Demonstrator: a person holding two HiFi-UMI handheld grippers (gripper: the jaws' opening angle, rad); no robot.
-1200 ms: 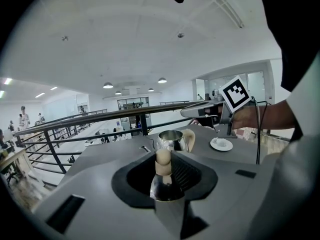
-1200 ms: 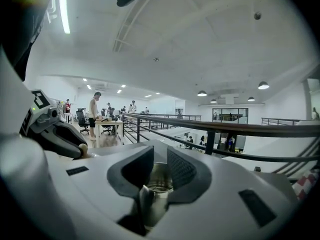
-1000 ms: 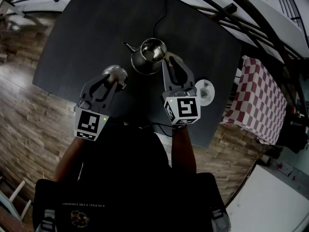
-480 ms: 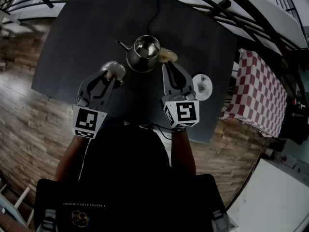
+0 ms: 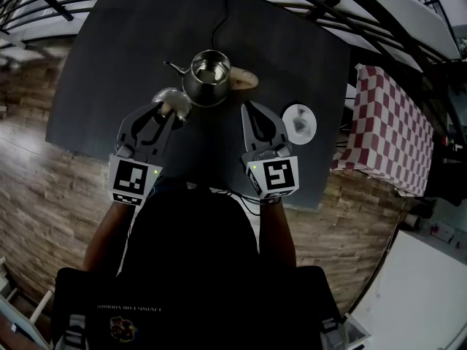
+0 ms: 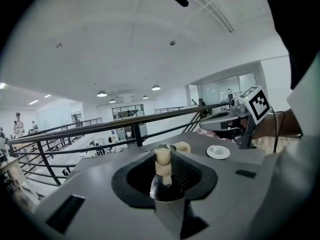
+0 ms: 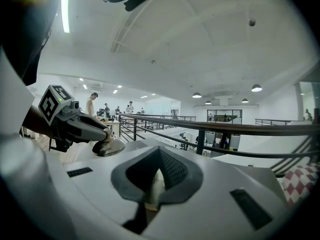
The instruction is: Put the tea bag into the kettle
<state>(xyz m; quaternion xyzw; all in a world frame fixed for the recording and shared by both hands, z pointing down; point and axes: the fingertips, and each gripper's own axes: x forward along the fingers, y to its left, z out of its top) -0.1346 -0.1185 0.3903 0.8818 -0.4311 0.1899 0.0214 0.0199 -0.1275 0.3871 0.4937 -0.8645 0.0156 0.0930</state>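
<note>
tabletop (image 5: 95,64) room is widest at the left, where bare dark surface is left between the lid and the left edge. the kettle (image 5: 208,75) is stood open near the middle of the far half, with the spout to the left and the pale handle (image 5: 244,80) to the right. the left gripper (image 5: 165,109) is clamped on the knob of the lid (image 5: 175,100), which is held just beside the kettle at its near left. the right gripper (image 5: 250,109) is held near the handle but apart from it. its jaws are drawn to a narrow slit, in which a pale strip is seen that cannot be identified. the saucer (image 5: 308,115) is set close to the right edge. the tea bag (image 5: 298,125) appears on it as a small grey piece, too small to be confirmed. a railing (image 5: 343,13) is run past the far edge.
</note>
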